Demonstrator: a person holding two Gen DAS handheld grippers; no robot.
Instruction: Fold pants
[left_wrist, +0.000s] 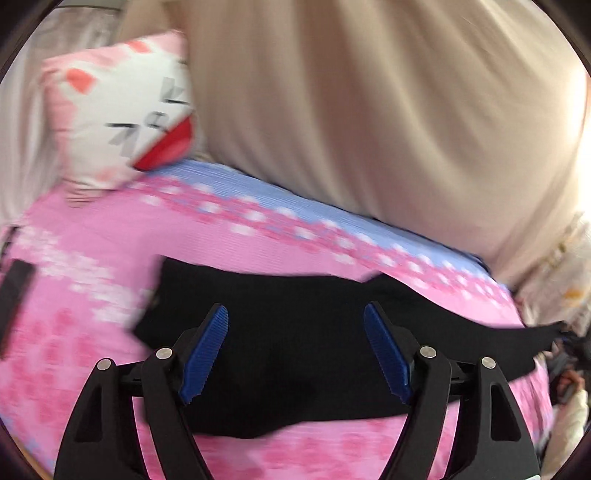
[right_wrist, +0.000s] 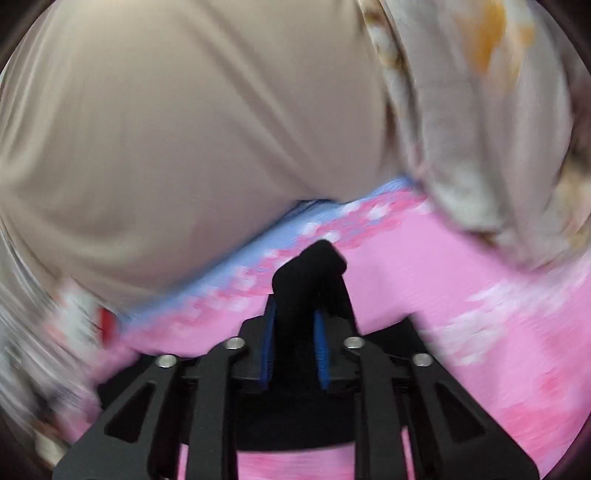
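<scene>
Right wrist view: my right tongs (right_wrist: 294, 332) pinch a bunched end of the black pants (left_wrist: 295, 354), which lie partly folded across the pink bed (left_wrist: 92, 332). My left tongs (left_wrist: 295, 349) gape wide above them; more folding remains, I judge.

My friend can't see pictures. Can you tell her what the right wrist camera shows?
The right hand-held gripper is shut on a bunch of black pants, just above a pink flowery bedspread. Behind it is a big beige cushion. The picture is blurry.
</scene>
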